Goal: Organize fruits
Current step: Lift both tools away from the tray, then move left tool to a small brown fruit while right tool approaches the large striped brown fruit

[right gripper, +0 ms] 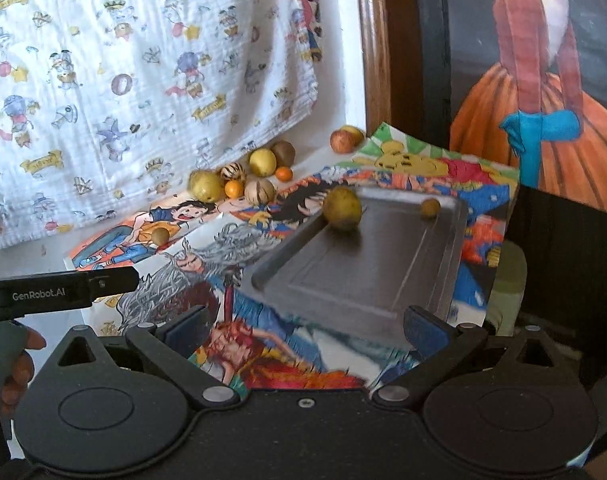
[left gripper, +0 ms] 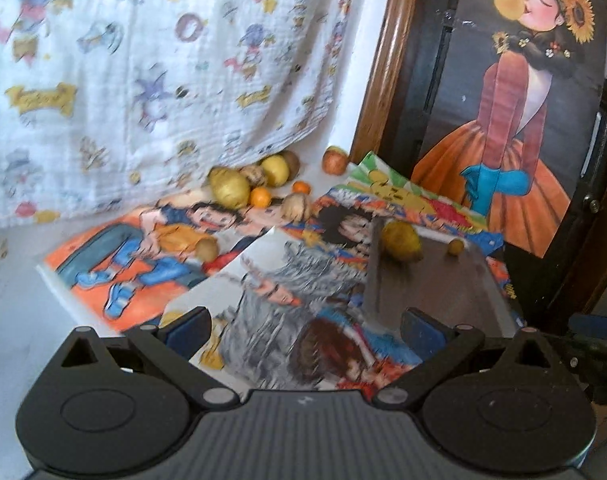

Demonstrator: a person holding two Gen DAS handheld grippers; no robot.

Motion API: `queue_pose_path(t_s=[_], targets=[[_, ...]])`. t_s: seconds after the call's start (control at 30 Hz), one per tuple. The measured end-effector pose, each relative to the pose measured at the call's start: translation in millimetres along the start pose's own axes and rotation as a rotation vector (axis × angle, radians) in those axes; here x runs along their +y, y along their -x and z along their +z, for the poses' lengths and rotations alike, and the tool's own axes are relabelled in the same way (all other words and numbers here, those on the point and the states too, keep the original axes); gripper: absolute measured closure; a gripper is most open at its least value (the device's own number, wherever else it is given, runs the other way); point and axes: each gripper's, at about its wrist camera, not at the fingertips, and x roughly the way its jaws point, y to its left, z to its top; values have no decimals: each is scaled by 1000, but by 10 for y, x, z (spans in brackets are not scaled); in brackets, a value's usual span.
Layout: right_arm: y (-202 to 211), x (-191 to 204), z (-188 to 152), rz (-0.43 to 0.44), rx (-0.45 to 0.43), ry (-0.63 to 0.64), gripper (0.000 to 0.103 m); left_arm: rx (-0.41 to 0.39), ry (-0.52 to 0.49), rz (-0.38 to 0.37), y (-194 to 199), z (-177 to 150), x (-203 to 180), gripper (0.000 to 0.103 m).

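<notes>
right gripper (right gripper: 305, 326) fingers spread, empty | left gripper (left gripper: 303, 326) likewise | I'm filling the tray (right gripper: 443, 264) — pear (right gripper: 342, 208) in, pile (right gripper: 239, 178) waiting.

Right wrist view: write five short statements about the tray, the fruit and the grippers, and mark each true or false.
1. The metal tray holds two fruits. True: a large yellow-green fruit at its far left and a small round fruit near its far right.
2. The right gripper is shut on an orange. False: its jaws stand wide open and hold nothing.
3. A heap of fruit lies against the patterned cloth. True.
4. The reddish apple sits in the tray. False: it lies beyond the tray, by the wooden frame.
5. The small brown fruit touches the heap. False: it lies alone on a comic poster.
</notes>
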Motion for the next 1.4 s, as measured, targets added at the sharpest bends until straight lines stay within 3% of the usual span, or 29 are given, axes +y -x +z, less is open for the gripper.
queue_pose_path(t_s=[0.17,0.33,0.77,0.9,1.1,1.23,1.4], targets=[[-19,34,-170,-33,13,-90,1,23,11,12,23,-88,97,0],[0,149,-334,-44,13,-89,1,55,-26,34,48,-184,167,0],[-161,350,-202,60,41,-48,1,99,-8,108,52,-239,478,0],[-241,385,39,115,42,-58,1,95,-3,113,12,-144,541,0],[-430,430,674,349,79,-210,1,104,-25,79,-174,152,677,0],[-557,586,1180,369,67,-187,0,61,-39,80,-242,386,759,0],[-952,652,1697,430,203,-321,0,36,-44,70,-359,607,806,0]])
